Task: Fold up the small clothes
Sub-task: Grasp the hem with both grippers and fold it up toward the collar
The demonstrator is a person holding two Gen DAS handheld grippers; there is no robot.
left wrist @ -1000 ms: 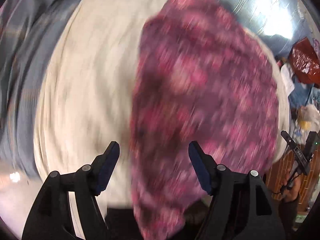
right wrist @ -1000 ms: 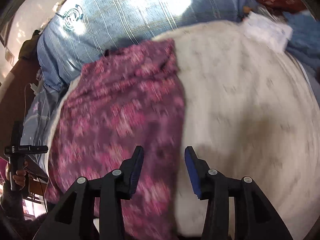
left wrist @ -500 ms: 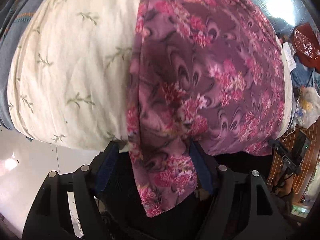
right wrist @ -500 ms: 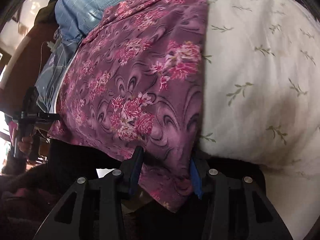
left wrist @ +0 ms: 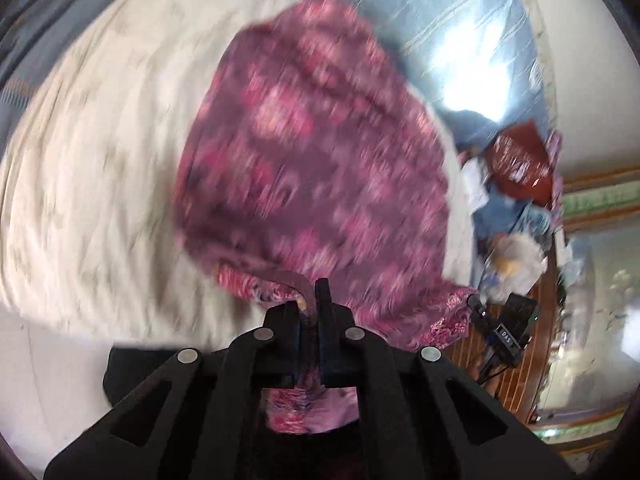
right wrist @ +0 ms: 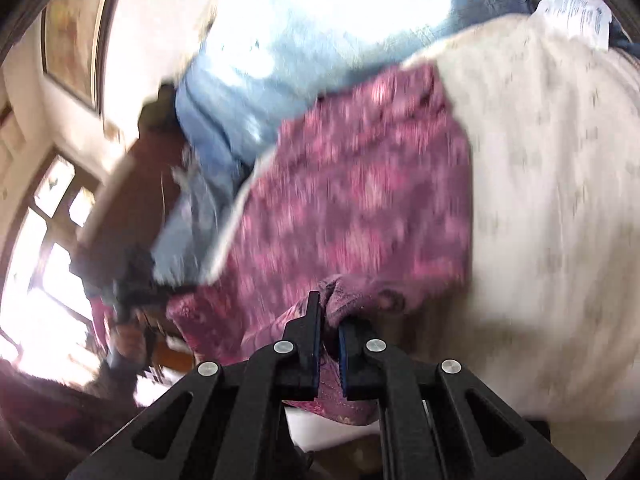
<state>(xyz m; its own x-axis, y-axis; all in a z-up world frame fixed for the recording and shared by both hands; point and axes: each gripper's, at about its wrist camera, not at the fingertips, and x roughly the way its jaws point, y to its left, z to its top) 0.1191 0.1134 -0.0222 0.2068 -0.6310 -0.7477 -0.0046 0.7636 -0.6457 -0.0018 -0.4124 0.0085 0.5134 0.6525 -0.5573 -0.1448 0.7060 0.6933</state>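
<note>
Left wrist view: the left gripper [left wrist: 310, 306] is closed down to a narrow slit, pinching the near hem of the purple floral garment [left wrist: 316, 168]. The garment spreads from the gripper toward 12 o'clock over a cream quilt [left wrist: 100, 184], its near edge lifted and bunched at the pinch. Beyond it, toward 1 o'clock, lies a blue striped sheet [left wrist: 452, 32], and at 3 o'clock a dark red bag [left wrist: 520, 162]. Everything past the gripper is motion-blurred.

Right wrist view: the right gripper [right wrist: 329, 334] is likewise clamped almost fully closed on a fold of the same garment [right wrist: 360, 200], some fabric hanging below its fingers. The garment runs toward 12 o'clock, with the cream quilt [right wrist: 560, 200] at 3 o'clock and the blue sheet [right wrist: 304, 52] from 11 to 12 o'clock.
</note>
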